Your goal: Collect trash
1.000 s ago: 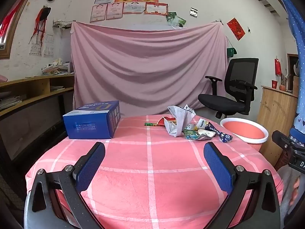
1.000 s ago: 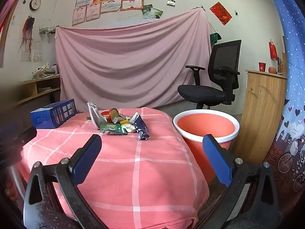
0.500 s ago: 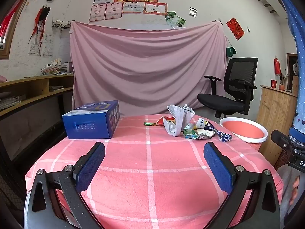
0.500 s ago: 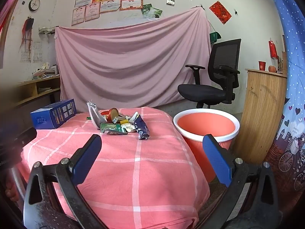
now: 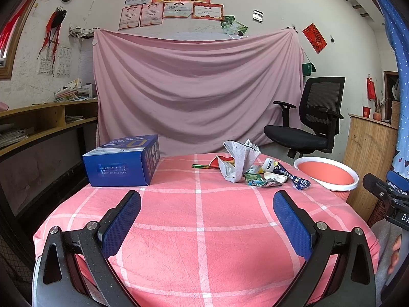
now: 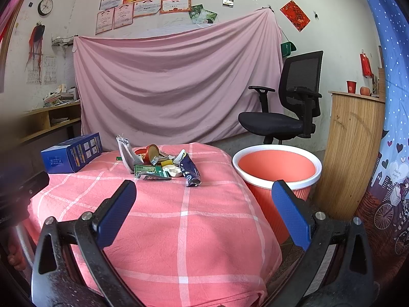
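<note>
A heap of trash (image 5: 251, 168) (image 6: 158, 165) lies at the far side of the pink checked table (image 5: 202, 230) (image 6: 184, 217): a crumpled grey paper (image 5: 239, 157), a dark blue wrapper (image 6: 190, 172), green packets, a green pen. A red bin with a white rim (image 5: 326, 172) (image 6: 277, 166) stands on the floor right of the table. My left gripper (image 5: 207, 212) hangs open over the table's near part, far short of the heap. My right gripper (image 6: 204, 204) is open too, over the table's right edge, nothing between its fingers.
A blue carton (image 5: 122, 162) (image 6: 72, 152) sits at the table's far left. A black office chair (image 5: 311, 125) stands behind the bin, with a wooden cabinet (image 6: 354, 153) to its right. Shelves (image 5: 43, 125) run along the left wall. A pink sheet (image 5: 196, 94) hangs behind.
</note>
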